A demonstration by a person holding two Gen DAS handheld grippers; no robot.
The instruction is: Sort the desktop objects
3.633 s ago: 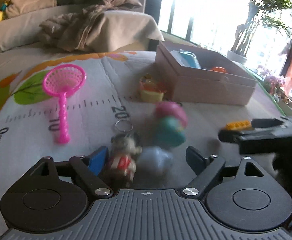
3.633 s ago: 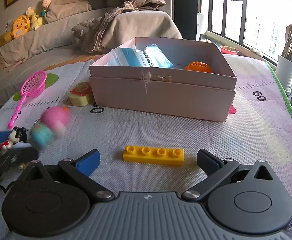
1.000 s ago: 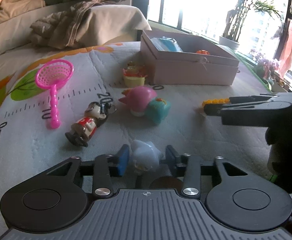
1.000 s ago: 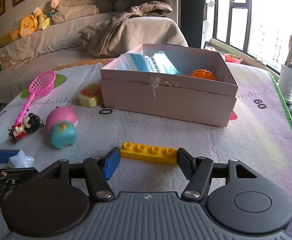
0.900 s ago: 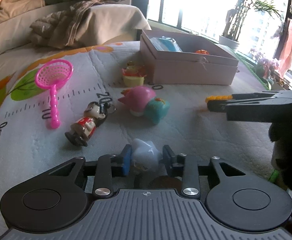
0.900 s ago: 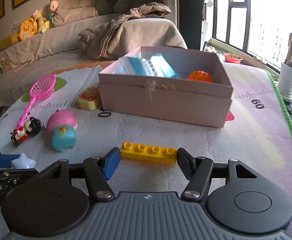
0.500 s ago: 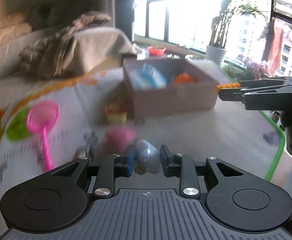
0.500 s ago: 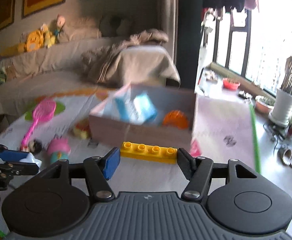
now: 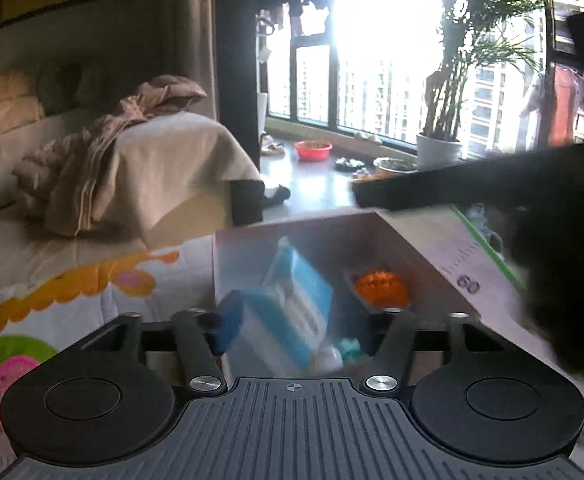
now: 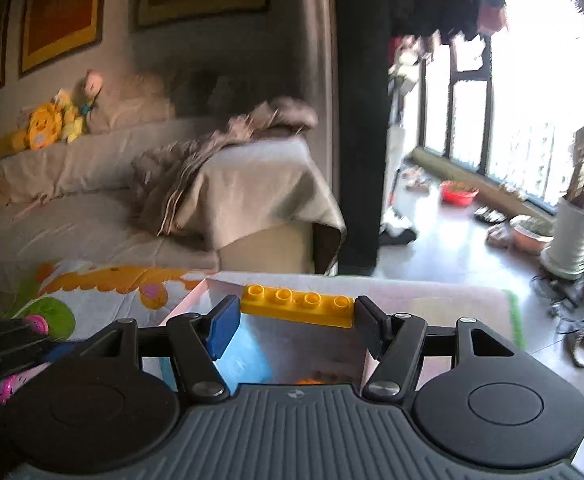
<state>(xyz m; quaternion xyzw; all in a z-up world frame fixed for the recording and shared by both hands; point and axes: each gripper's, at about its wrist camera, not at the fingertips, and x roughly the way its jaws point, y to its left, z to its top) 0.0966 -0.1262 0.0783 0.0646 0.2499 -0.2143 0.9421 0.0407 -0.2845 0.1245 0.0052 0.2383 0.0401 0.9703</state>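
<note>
1. Left wrist view: the left tongs (image 9: 296,320) hang over the open pink box (image 9: 420,256), and their jaws are opening with nothing pressed between the pads. A small white toy (image 9: 328,358) lies low in the box, blurred, just beside a blue packet (image 9: 292,312) and near an orange ball (image 9: 380,288). The risk, as I judge it, is that the toy bounces off the packet's slope. The picture is too smeared to tell whether it has settled. The right tongs (image 9: 376,192) cross dark above the box's far rim, close enough that the two tools could knock together.

2. Right wrist view: the right tongs (image 10: 296,316) grip a yellow brick (image 10: 298,306) by its two ends, above the box (image 10: 196,300). The brick sits right over the far wall, so letting go here could drop it on the rim and tip it out onto the play mat (image 10: 92,280). An end-to-end hold on a smooth brick may also let it swivel.
</note>
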